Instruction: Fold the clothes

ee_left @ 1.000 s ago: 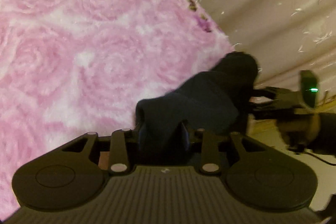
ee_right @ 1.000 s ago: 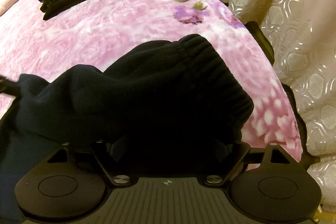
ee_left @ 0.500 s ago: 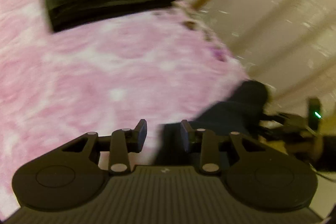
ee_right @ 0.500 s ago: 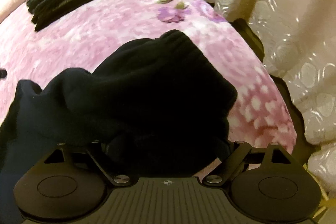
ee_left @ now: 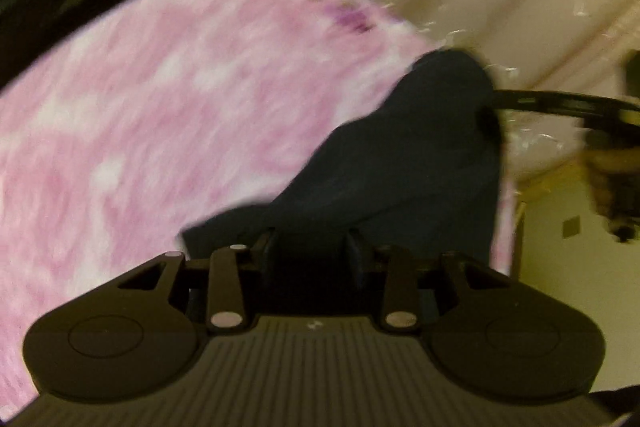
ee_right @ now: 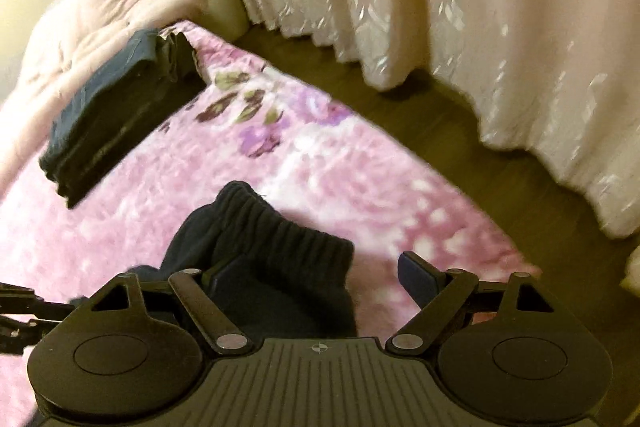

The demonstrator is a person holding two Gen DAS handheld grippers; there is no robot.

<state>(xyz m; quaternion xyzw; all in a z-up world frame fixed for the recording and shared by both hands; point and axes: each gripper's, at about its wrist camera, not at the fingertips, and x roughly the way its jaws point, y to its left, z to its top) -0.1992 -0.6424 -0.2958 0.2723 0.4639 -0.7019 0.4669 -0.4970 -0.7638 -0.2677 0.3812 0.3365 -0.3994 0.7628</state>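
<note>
A dark navy knit garment (ee_left: 400, 167) lies bunched near the right edge of a pink flowered blanket (ee_left: 160, 127). My left gripper (ee_left: 310, 247) is shut on one end of it, and the cloth fills the gap between the fingers. In the right wrist view the garment's ribbed band (ee_right: 280, 239) sits between the jaws of my right gripper (ee_right: 320, 277), which are closing. The cloth lies against the left pad. The right pad (ee_right: 416, 279) stands clear of it, with blanket (ee_right: 320, 167) showing in between.
A stack of folded dark clothes (ee_right: 116, 115) rests at the far end of the bed, beside a pale pink quilt (ee_right: 100, 19). White curtains (ee_right: 480, 27) hang to the right over a dark floor (ee_right: 440, 131). The bed's edge runs close along the garment's right side.
The right gripper has pulled back and risen; its pads, earlier hidden behind the cloth, now show, closer together. The left view has swung, and the garment fills the left fingers' gap more.
</note>
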